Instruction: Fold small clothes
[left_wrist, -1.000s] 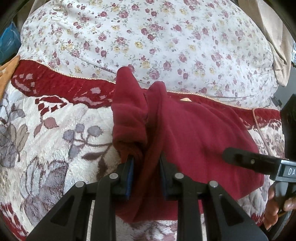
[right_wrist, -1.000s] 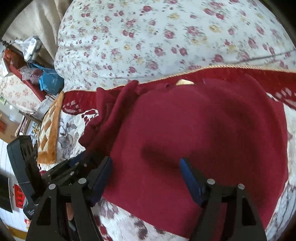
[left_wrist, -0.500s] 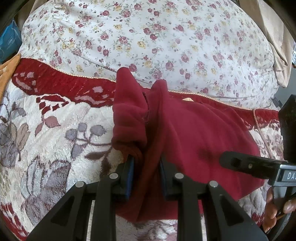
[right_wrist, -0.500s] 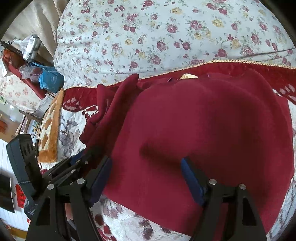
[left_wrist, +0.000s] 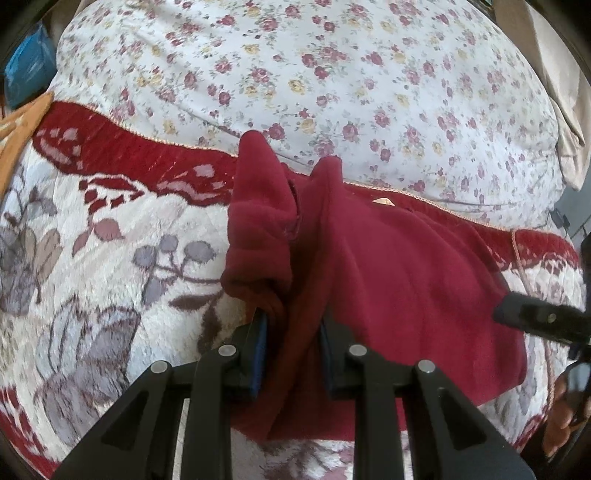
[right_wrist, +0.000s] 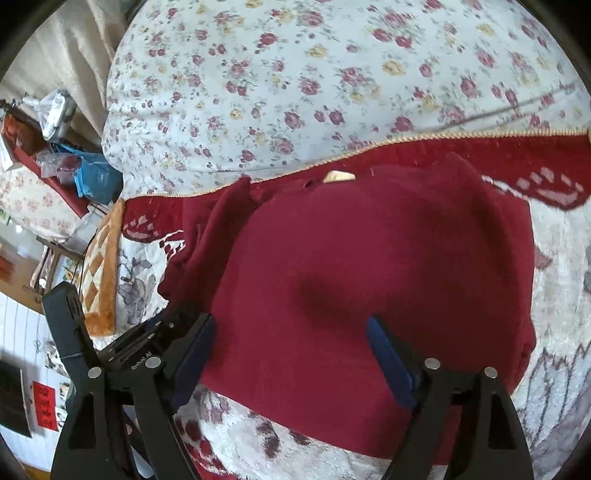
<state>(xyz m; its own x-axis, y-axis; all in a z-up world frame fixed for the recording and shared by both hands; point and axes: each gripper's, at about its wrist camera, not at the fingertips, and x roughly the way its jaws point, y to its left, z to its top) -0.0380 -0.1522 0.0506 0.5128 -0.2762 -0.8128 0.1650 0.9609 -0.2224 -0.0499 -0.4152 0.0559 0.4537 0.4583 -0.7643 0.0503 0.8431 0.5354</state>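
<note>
A dark red fleece garment (left_wrist: 406, 288) lies on a plush blanket; it also shows in the right wrist view (right_wrist: 369, 280), spread flat with a small tan label (right_wrist: 338, 176) at its far edge. My left gripper (left_wrist: 291, 332) is shut on a bunched fold of the garment's left edge, lifting it into a ridge. My right gripper (right_wrist: 291, 343) is open and empty, hovering just above the near part of the garment. The right gripper also shows in the left wrist view (left_wrist: 539, 319) at the right edge.
The white and red plush blanket (left_wrist: 92, 266) with grey leaf patterns covers the bed. A floral quilt (left_wrist: 332, 74) bulges behind the garment. An orange patterned cloth (right_wrist: 99, 273) lies at the left. Cluttered furniture (right_wrist: 48, 125) stands beyond the bed at the left.
The left gripper has kept its hold on the fold with barely any movement. The right gripper stays open and has drifted slightly back over the garment.
</note>
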